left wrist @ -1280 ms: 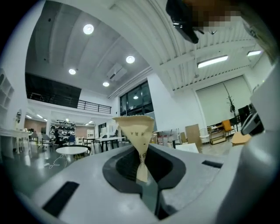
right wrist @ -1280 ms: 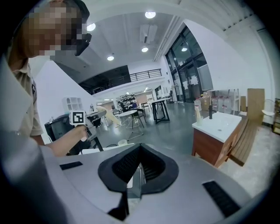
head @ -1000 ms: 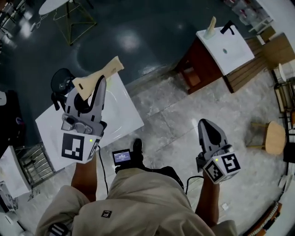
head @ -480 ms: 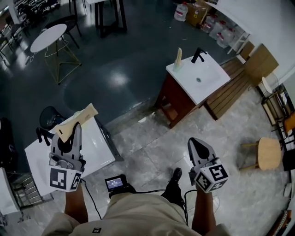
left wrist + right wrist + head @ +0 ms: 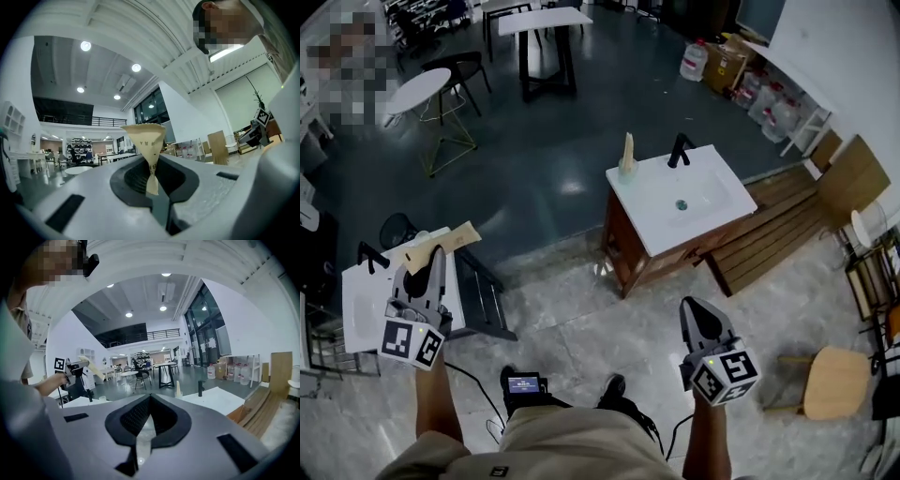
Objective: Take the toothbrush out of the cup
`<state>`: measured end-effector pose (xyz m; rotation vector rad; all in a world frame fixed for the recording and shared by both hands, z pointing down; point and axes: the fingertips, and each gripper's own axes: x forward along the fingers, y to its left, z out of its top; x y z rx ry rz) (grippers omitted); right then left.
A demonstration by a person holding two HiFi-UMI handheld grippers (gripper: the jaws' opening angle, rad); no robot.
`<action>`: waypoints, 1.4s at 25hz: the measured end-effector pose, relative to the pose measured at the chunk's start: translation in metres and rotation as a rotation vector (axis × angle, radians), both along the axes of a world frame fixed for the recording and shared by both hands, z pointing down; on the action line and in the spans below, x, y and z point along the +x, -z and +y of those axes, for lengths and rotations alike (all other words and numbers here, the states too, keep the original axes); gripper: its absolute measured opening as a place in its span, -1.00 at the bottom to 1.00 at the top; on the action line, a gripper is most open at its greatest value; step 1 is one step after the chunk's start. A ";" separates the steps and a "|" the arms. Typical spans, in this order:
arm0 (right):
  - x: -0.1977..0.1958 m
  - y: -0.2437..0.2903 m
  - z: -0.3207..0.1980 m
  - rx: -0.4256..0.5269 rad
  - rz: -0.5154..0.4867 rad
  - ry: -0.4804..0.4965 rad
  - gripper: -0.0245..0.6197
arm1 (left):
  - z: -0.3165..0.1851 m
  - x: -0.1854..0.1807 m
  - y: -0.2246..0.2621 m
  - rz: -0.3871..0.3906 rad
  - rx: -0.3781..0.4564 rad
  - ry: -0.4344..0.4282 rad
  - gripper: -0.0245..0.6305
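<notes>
My left gripper [image 5: 432, 264] is shut on a flat tan toothbrush sleeve [image 5: 442, 240], which sticks out past its tips over the near left counter. In the left gripper view the jaws of that gripper [image 5: 151, 178] pinch the sleeve's narrow end, and the sleeve [image 5: 146, 140] fans out above them. On the far white vanity [image 5: 703, 202] a cup [image 5: 627, 169] holds a second tan toothbrush sleeve [image 5: 628, 148] upright beside a black faucet [image 5: 679, 150]. My right gripper [image 5: 696, 307] hangs over the stone floor, shut and empty; its jaws [image 5: 148, 400] meet with nothing between them.
A white counter [image 5: 362, 305] with a black faucet [image 5: 367, 255] stands at the left. Wooden decking [image 5: 769, 244] and a round stool [image 5: 830, 380] lie to the right. Tables and chairs [image 5: 441, 89] fill the dark floor beyond, with water jugs [image 5: 694, 58] at the back.
The person has stepped back from the left counter and the view has swung toward the far vanity. Both grippers travelled along; the left kept its hold on the tan sleeve.
</notes>
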<state>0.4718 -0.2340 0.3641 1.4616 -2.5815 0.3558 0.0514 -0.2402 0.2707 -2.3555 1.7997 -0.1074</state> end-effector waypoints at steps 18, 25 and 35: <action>0.036 0.020 -0.102 0.027 -0.023 0.151 -0.91 | -0.019 0.107 0.015 -0.024 -0.004 0.033 -0.84; 0.021 0.015 -0.159 0.037 -0.020 0.169 -0.91 | -0.054 0.113 0.001 -0.053 -0.039 0.007 -0.84; -0.008 -0.005 -0.296 0.045 0.006 0.149 -0.90 | -0.107 0.097 -0.046 -0.039 -0.121 -0.019 -0.84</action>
